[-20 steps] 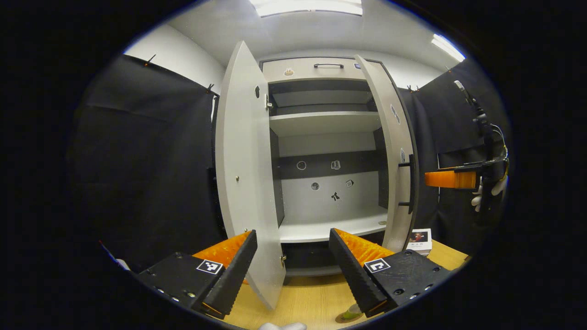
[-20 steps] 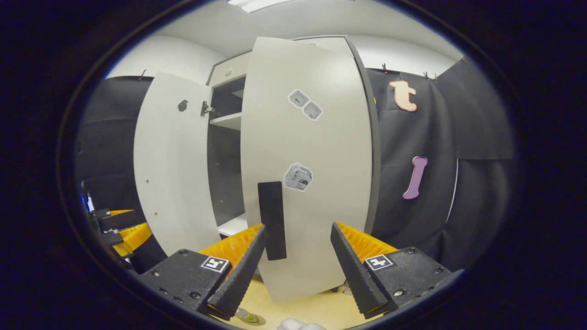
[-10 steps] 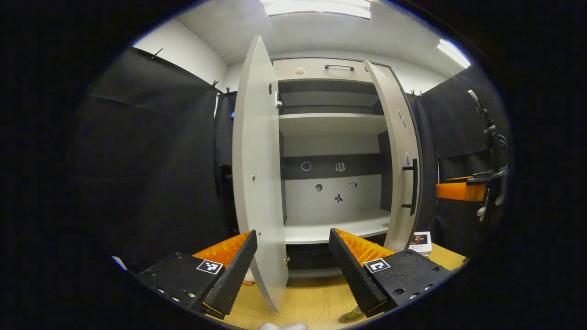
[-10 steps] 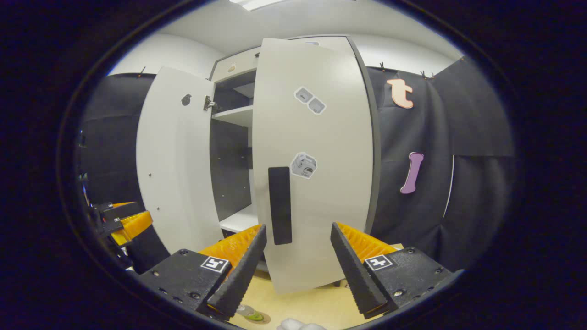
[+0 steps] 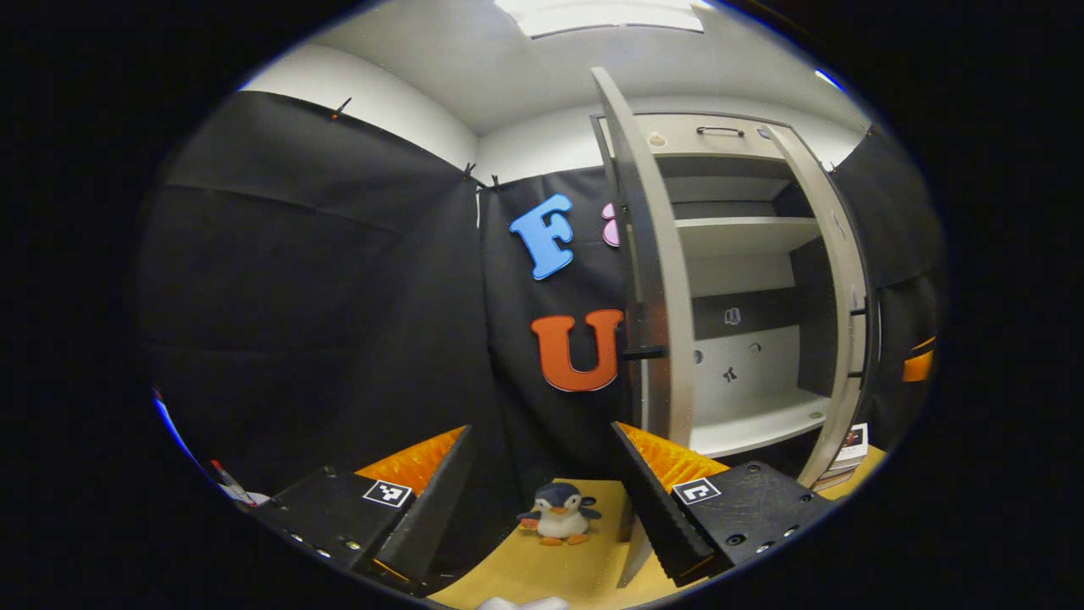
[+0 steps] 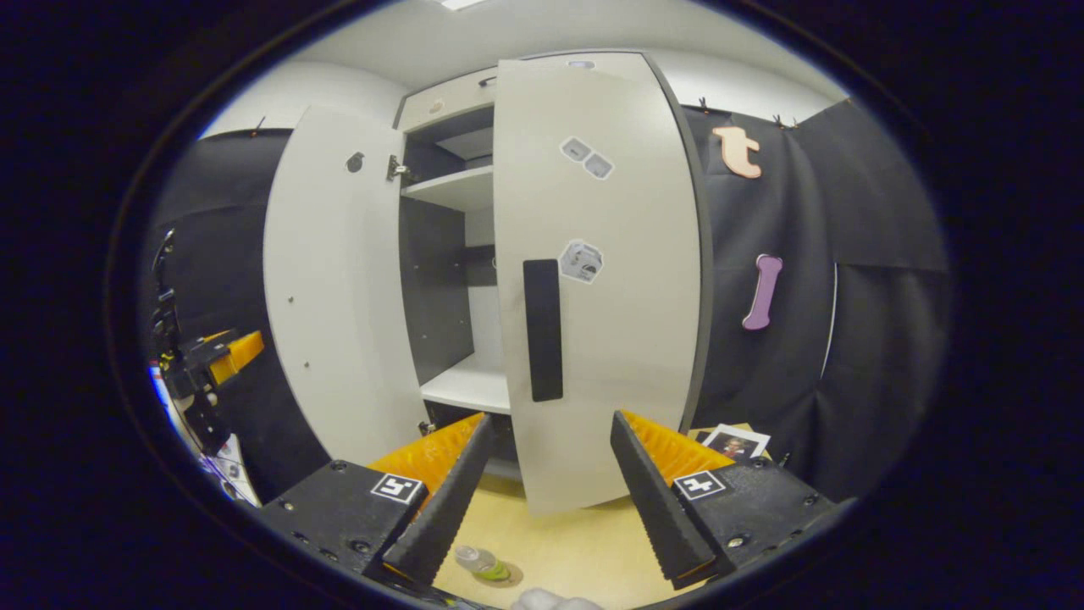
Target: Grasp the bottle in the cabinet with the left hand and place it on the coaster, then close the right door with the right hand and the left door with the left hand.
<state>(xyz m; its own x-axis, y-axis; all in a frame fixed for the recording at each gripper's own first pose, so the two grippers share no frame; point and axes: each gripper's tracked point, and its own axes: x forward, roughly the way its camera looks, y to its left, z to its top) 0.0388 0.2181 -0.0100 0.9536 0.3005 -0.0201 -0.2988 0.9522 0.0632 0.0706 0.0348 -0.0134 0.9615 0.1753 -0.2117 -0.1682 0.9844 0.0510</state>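
Left gripper (image 5: 542, 483) is held level over the near edge of the wooden table (image 5: 584, 568), pointed at the black booth wall left of the cabinet (image 5: 745, 254) — jaws spread wide, nothing between them, touching nothing. A small penguin toy (image 5: 559, 513) sits on the table in the gap between its fingers, farther off. The left door (image 5: 648, 254) is seen edge-on just right of the gripper's line, swung well out, its handle (image 5: 644, 352) sticking left; right fingertip is near the door's lower edge but apart from it. In the right gripper view the left gripper (image 6: 222, 356) hangs far left, outside the left door (image 6: 339, 288).

Right gripper (image 6: 546, 474) is level too, aimed at the outer face of the right door (image 6: 618, 280) — jaws released wide, empty, no contact with the door. The door is partly open, its dark vertical handle (image 6: 543, 330) above and between the fingers, farther off. Stickers (image 6: 581, 261) on the door face.

Bottle (image 6: 480, 562) lies low on the table, near, just right of the right gripper's left finger; it seems to stand on a dark coaster (image 6: 508, 576), though that spot is too small and distorted to be sure. A small book (image 6: 735, 443) lies on the table right of the right door.
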